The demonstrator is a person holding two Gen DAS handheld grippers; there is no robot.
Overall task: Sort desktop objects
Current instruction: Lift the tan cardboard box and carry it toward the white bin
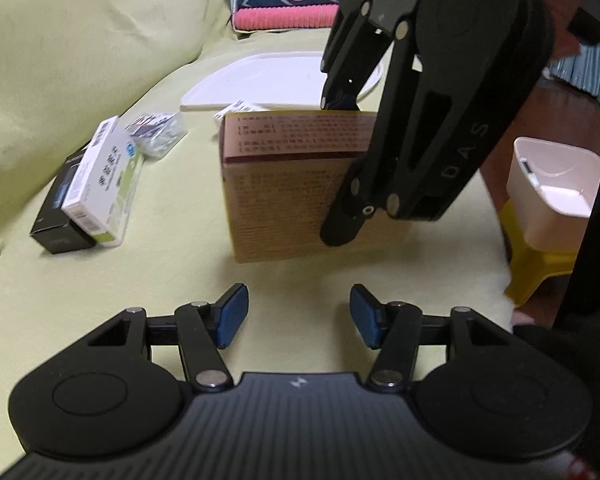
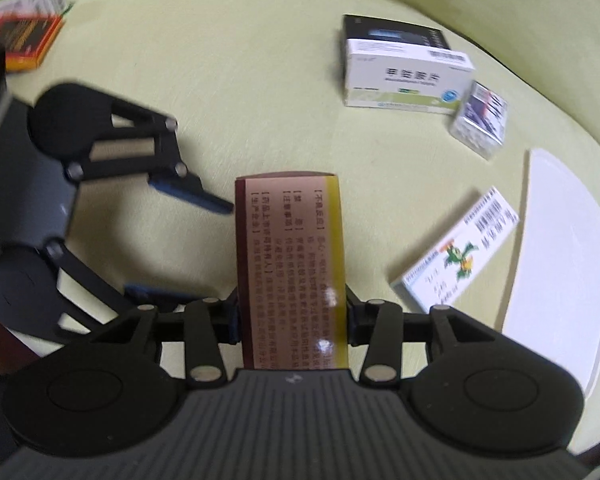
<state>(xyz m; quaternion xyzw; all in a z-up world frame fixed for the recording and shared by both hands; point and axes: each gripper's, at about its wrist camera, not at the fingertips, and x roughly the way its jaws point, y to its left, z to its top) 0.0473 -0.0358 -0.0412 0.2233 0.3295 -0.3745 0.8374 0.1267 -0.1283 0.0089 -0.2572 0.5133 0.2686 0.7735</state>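
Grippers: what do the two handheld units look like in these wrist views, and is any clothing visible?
Both are matte black plastic. The left gripper has a ribbed body with a small pale logo, round discs at each side, silver rivets on its linkage arms, and dark blue pads. The right gripper matches it, and from the left wrist view shows raised "DAS" lettering. A dark sleeve shows at the right edge.

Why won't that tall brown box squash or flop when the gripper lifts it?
The brown medicine box looks like stiff printed cardboard with crisp edges, so it probably keeps its shape. The right gripper clamps its narrow sides. It seems light, likely thin card. Standing tall on the soft green cover, it might tip if nudged.
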